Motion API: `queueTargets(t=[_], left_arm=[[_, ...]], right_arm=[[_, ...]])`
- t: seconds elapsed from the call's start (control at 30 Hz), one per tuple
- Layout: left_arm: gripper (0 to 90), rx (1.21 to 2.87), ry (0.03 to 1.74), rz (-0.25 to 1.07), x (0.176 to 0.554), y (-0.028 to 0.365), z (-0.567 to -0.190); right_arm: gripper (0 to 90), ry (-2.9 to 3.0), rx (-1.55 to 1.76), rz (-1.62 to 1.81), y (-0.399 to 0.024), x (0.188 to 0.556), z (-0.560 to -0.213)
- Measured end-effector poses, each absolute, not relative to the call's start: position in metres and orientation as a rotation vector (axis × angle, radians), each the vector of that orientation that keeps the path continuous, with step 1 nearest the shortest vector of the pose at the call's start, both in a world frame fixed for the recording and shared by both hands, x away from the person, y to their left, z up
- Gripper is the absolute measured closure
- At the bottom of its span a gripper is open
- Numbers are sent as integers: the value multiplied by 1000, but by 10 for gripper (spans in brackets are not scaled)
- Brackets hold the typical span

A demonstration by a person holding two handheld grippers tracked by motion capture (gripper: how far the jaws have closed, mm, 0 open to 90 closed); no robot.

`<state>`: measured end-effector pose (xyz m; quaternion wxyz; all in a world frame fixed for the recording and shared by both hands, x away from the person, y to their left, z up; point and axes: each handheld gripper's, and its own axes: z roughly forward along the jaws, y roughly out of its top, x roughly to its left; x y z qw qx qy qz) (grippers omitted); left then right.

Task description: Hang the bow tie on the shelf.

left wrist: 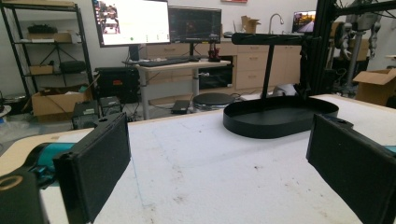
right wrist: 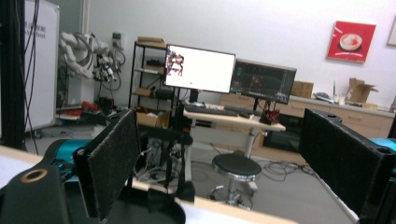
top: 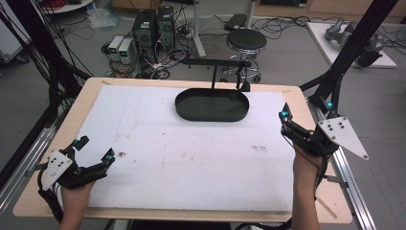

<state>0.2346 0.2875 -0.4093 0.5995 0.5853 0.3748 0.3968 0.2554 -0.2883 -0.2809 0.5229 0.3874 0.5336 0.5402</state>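
A black oval tray (top: 212,106) sits at the back middle of the white mat (top: 191,153), with a thin black T-shaped stand (top: 214,72) rising from it. My left gripper (top: 95,147) rests low at the mat's front left corner, open and holding nothing. In the left gripper view the tray (left wrist: 280,116) lies ahead between the wide-apart jaws of that gripper (left wrist: 224,163). My right gripper (top: 308,110) hovers at the table's right edge, level with the tray, open and holding nothing. The right gripper view has its jaws (right wrist: 229,158) spread, with the tray's rim (right wrist: 163,210) low at the left.
The wooden table (top: 57,143) rims the mat. Black frame posts (top: 352,48) stand at both back corners, with metal rails along the sides. Beyond the far edge are a black stool (top: 246,40), computer cases (top: 153,28) and floor cables. Monitors on a desk (left wrist: 159,23) stand farther off.
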Motion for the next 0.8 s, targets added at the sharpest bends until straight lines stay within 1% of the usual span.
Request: queueTargets(t=[0.33, 0.7, 0.8], left_arm=[[68, 1354, 879, 930, 239, 286, -410], [68, 1378, 893, 939, 240, 286, -414], [68, 1380, 890, 944, 239, 286, -415]], right_arm=[[119, 1303, 976, 1309, -295, 228, -321], [117, 1352, 1010, 1362, -299, 207, -384], [117, 1350, 1012, 1352, -299, 204, -396]])
